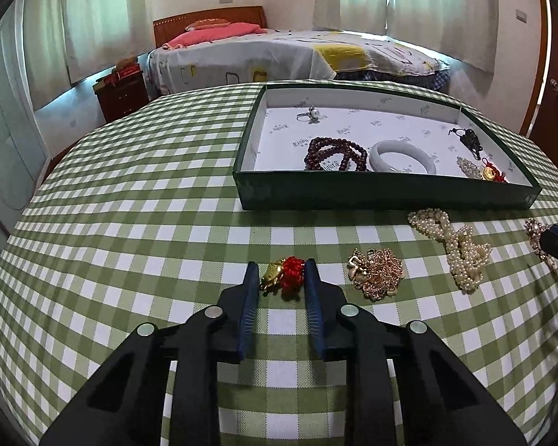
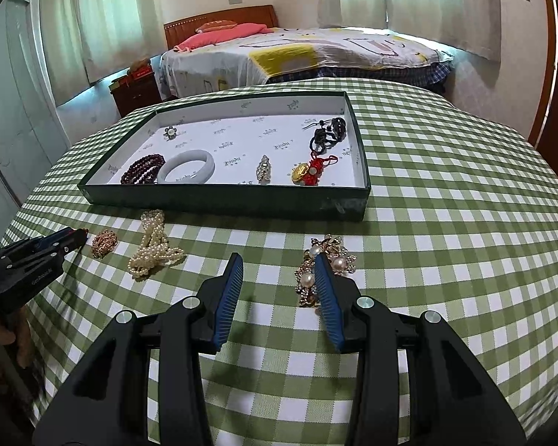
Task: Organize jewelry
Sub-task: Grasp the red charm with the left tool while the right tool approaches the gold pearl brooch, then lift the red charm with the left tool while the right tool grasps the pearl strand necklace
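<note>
A gold charm with a red knot (image 1: 283, 277) lies on the green checked tablecloth, and my left gripper (image 1: 281, 267) is shut on it, a blue pad against each side. In the right wrist view my right gripper (image 2: 278, 262) stands open just above the cloth. A gold brooch with pearls (image 2: 325, 260) lies under its right finger (image 2: 325, 286), mostly outside the gap. The green tray (image 1: 383, 195) with a white lining holds a pearl ring (image 1: 310, 114), a dark red bead bracelet (image 1: 336, 154), a white bangle (image 1: 401, 156) and several small pieces.
A gold chain pile (image 1: 379, 273) and a pearl necklace (image 1: 461, 249) lie on the cloth in front of the tray, between the two grippers. A bed (image 1: 290, 55) and a dark nightstand (image 1: 122, 94) stand beyond the table's far edge. A hand (image 2: 15, 334) holds the left gripper.
</note>
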